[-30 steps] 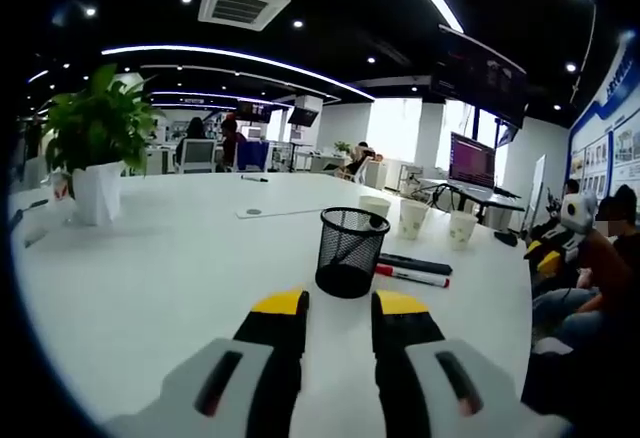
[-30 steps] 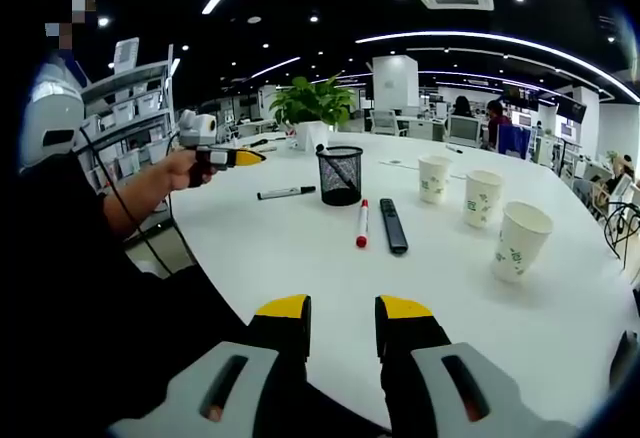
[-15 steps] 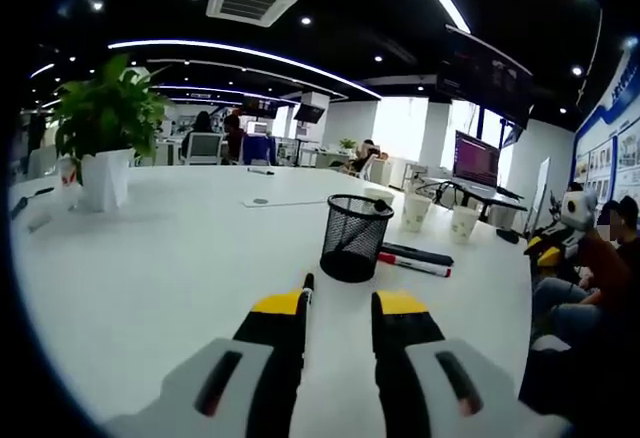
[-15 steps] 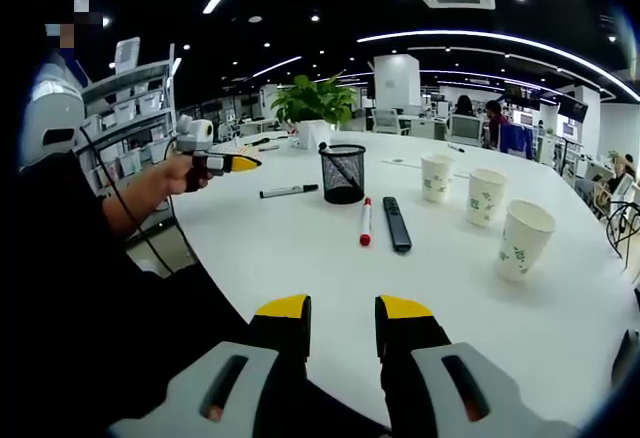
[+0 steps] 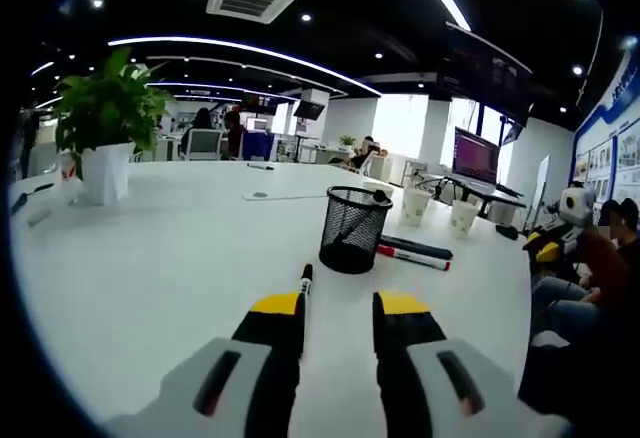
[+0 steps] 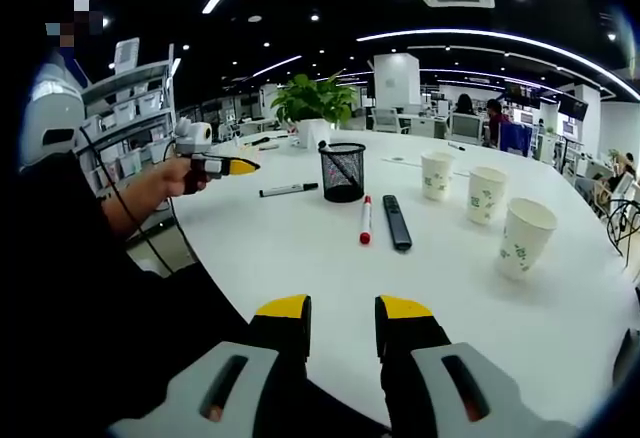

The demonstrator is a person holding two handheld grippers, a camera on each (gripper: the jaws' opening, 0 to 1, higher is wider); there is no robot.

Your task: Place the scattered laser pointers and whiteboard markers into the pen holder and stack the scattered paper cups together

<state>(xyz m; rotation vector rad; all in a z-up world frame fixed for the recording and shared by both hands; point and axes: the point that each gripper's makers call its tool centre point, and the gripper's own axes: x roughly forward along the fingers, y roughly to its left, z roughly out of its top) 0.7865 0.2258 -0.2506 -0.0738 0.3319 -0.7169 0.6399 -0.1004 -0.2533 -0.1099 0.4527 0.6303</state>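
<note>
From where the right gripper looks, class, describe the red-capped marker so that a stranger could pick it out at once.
Find the black mesh pen holder on the white table. Just in front of it two things lie side by side. The marker is the white one with a red cap, left of the all-black laser pointer.

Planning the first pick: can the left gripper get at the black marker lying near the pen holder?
Probably yes. The black marker lies on bare table just ahead of the open left gripper, short of the pen holder, nothing between.
</note>
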